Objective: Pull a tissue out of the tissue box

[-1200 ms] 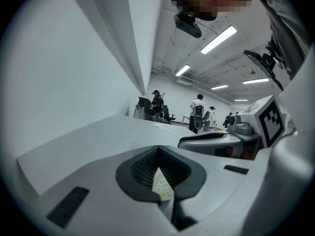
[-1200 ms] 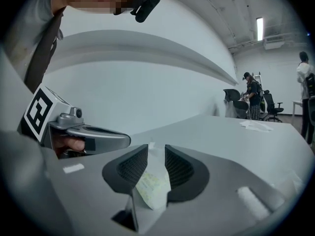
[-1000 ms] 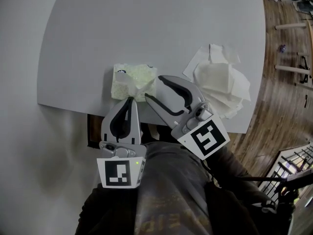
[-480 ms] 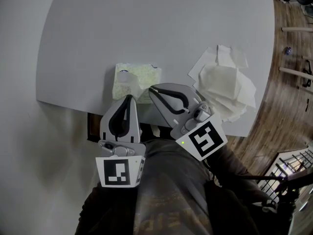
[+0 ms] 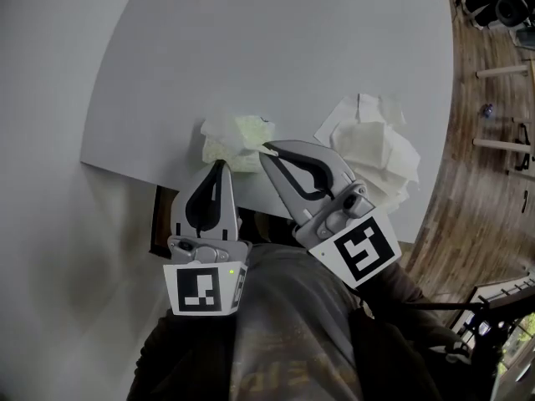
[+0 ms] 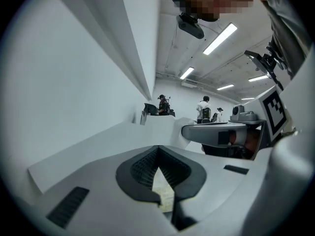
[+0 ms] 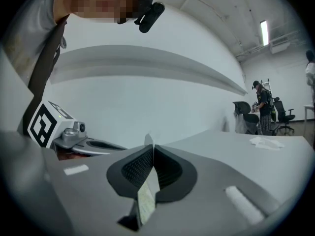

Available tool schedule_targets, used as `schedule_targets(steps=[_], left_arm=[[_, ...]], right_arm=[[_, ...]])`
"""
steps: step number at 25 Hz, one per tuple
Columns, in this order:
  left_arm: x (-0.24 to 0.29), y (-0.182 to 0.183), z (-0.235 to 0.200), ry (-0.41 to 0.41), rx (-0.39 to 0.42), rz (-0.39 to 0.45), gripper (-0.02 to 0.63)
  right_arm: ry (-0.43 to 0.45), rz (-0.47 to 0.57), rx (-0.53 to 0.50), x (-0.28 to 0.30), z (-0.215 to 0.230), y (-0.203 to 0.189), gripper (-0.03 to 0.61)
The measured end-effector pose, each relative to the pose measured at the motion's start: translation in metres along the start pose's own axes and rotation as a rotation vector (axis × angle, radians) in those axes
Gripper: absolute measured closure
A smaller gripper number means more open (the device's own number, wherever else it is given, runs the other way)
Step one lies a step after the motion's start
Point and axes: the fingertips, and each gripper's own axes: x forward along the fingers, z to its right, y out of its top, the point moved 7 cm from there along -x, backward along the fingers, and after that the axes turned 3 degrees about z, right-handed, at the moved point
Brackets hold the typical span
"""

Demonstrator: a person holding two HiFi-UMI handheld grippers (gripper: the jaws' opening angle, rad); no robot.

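Observation:
The tissue box (image 5: 242, 136) is a soft green-patterned pack near the front edge of the white table (image 5: 276, 48). A white tissue (image 5: 219, 128) bunches out of its far left part. My left gripper (image 5: 221, 167) is shut on the pack's near edge, and a pale green-printed strip shows between its pads (image 6: 156, 181). My right gripper (image 5: 266, 149) is shut on the pack's right corner. A thin pale sheet with green print (image 7: 146, 195) is pinched between the right gripper's jaws, which meet at their tips (image 7: 152, 149). The pack looks raised off the table.
A loose heap of white tissues (image 5: 372, 153) lies on the table to the right of the pack. The table's front edge runs just under both grippers. Wooden floor (image 5: 489, 140) shows at the right. People stand far off in both gripper views.
The right gripper's jaws, wide open a second ago, have closed on the pack's right corner. Both grippers and the pack have risen, the right one more.

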Motion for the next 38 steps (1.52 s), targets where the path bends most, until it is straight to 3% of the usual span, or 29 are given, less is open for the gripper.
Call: schedule_targets(steps=[8, 17, 29, 38], left_arm=[[-0.031, 0.058, 0.033, -0.02, 0.077, 0.158, 0.617], [-0.056, 0.099, 0.074, -0.071, 0.17, 0.284, 0.617], [-0.052, 0.091, 0.078, -0.124, 0.196, 0.255, 0.617], [-0.051, 0.093, 0.076, -0.12, 0.195, 0.258, 0.617]], right_arm=[[-0.081, 0.132, -0.042, -0.041, -0.021, 0.072, 0.575], [-0.173, 0.235, -0.105, -0.087, -0.027, 0.113, 0.575], [-0.188, 0.224, -0.124, -0.085, -0.027, 0.1, 0.575], [-0.185, 0.228, -0.131, -0.084, -0.027, 0.1, 0.577]])
